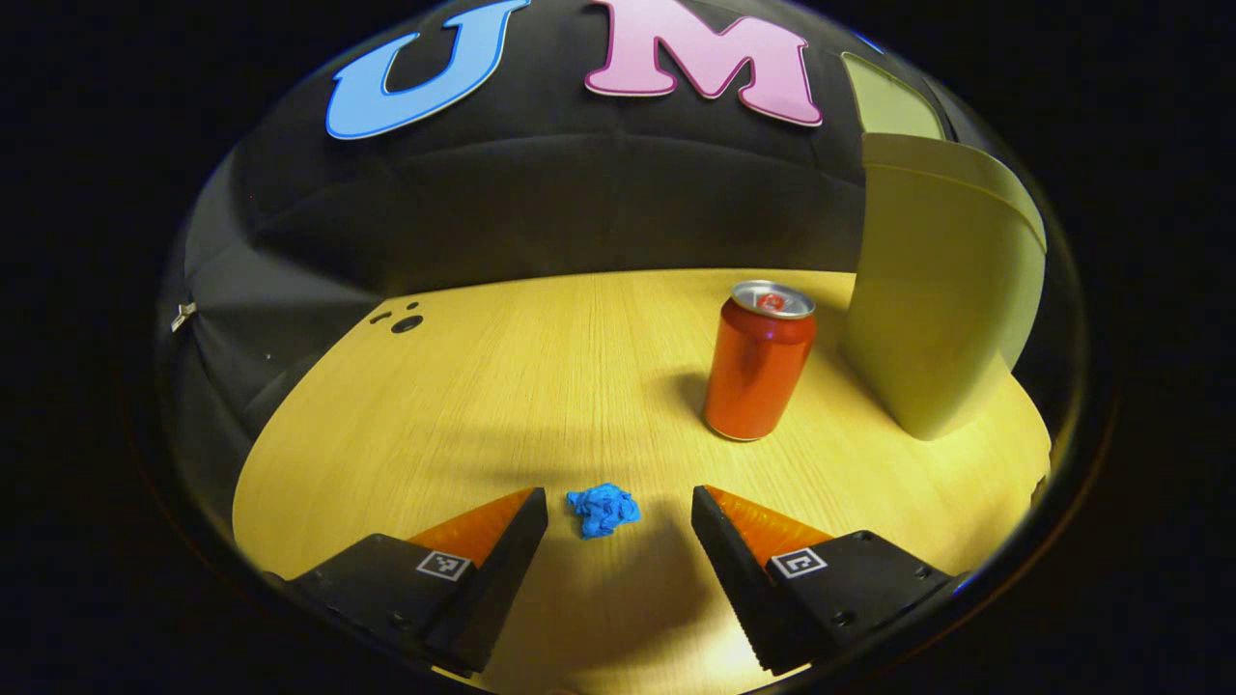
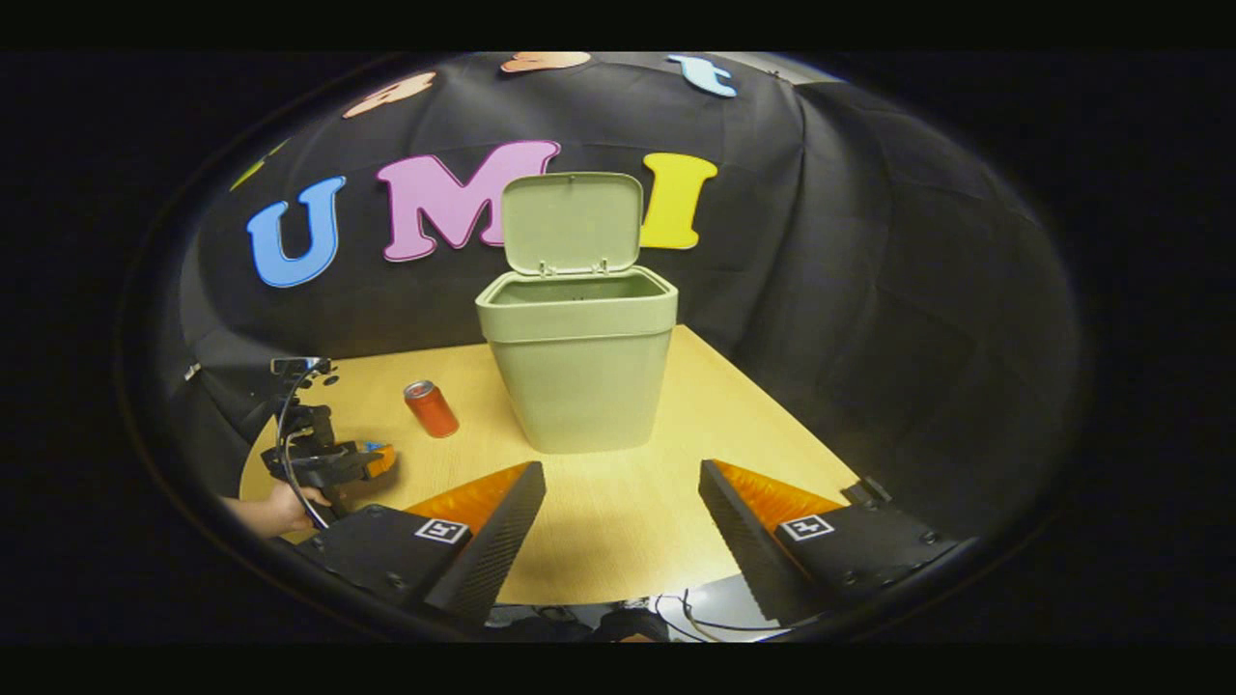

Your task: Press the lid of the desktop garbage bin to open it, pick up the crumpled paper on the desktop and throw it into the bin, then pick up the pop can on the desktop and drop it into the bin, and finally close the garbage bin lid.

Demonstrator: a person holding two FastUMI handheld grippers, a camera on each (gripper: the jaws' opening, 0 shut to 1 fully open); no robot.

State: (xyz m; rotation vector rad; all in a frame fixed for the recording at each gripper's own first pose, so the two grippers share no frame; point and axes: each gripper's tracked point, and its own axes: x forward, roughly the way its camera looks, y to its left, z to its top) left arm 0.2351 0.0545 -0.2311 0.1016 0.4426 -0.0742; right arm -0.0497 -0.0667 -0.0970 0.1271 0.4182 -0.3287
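Small blue crumpled paper (image 1: 603,510) lies between the spread left claw (image 1: 618,507).

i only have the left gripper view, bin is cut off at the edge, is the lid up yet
Observer: Yes. In the right gripper view the lid stands upright behind the bin, whose mouth is uncovered.
Operator: where is the right gripper
Observer: The right gripper is open and holds nothing, facing the bin across bare table.
Operator: is my gripper near the can
Observer: From that side the left gripper sits left of the pop can, apart from it, held by a hand. The crumpled paper lies between its open fingers.
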